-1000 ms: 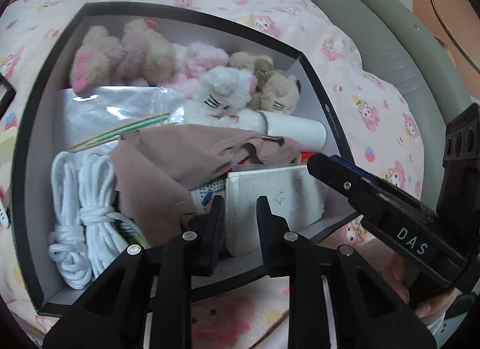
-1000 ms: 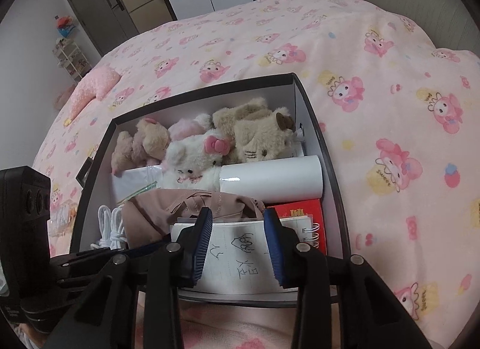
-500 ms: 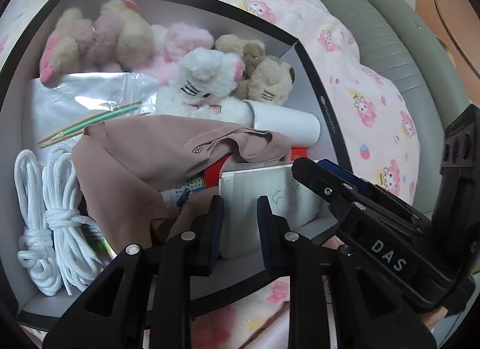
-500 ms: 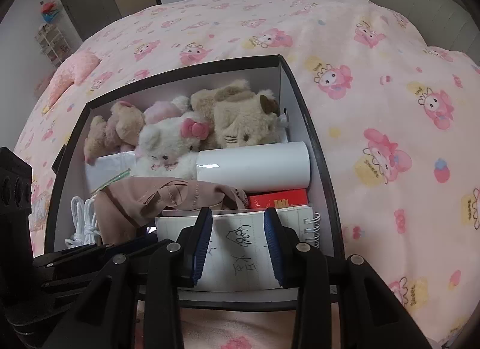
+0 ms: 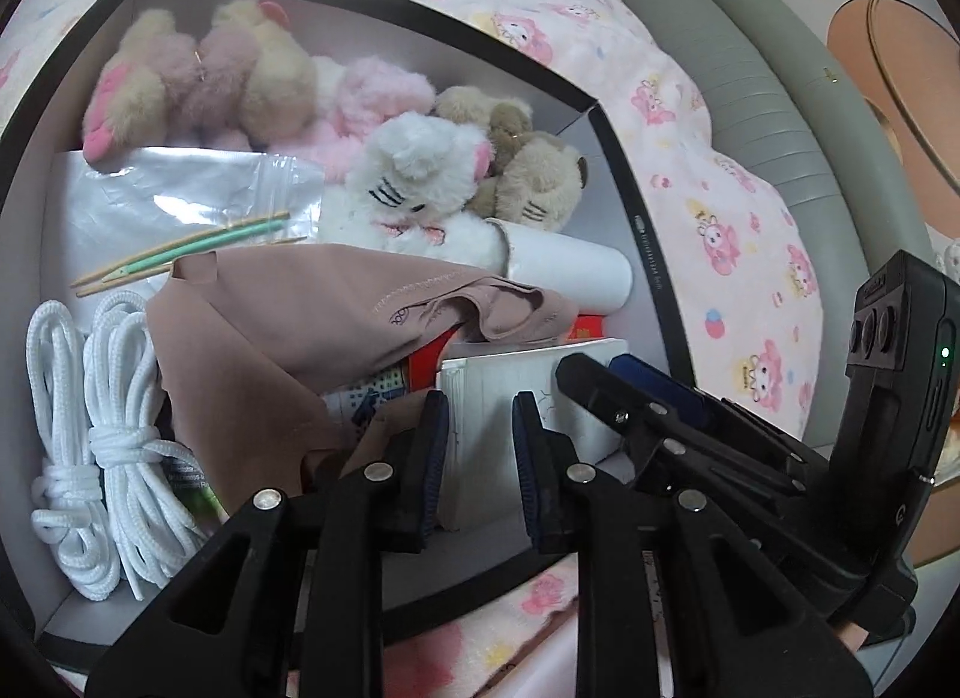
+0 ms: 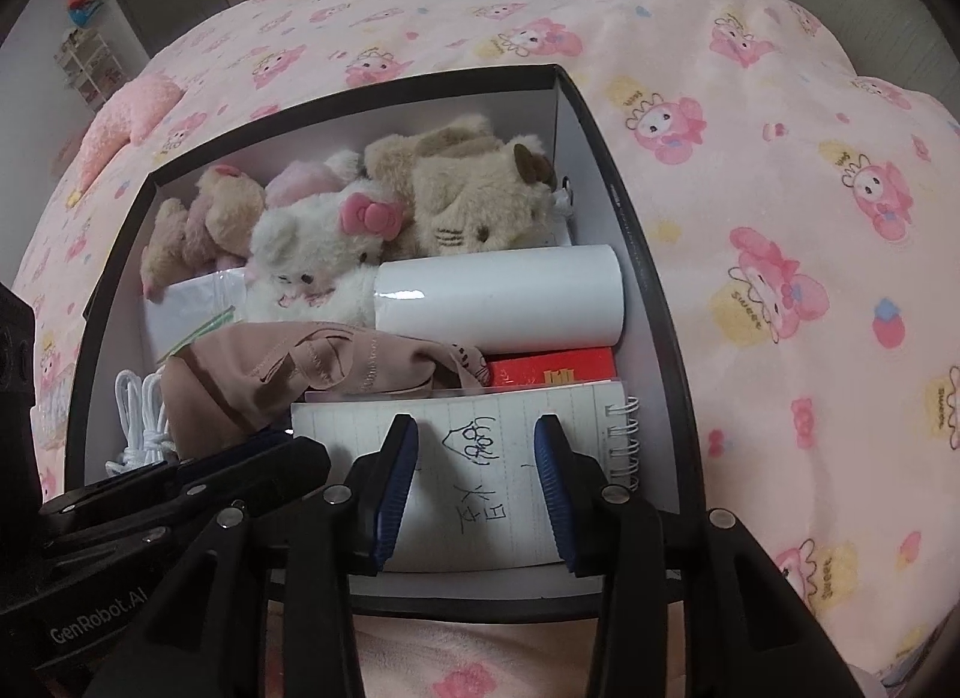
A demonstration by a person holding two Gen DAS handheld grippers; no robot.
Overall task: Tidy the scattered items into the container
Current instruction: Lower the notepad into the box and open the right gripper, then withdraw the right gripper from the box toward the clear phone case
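Over a box [image 6: 630, 254] on the bed [image 6: 750, 158], the right gripper [image 6: 477, 485] is opening above a notebook [image 6: 510, 476] lying inside; the left gripper [image 5: 480, 452], narrow and empty, hovers beside it near a brown cloth [image 5: 270, 338].

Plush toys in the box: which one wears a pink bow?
The white cat plush, lying against the white roll; the beige and pink ones show none.

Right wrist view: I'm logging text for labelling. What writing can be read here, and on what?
"GenRobot.AI": on the left tongs, lower left.
"Sweet": on yellow tags printed on the pink bedspread.
Handwritten characters on the spiral notebook: not legible.
Gold print on the red box: too small to read.
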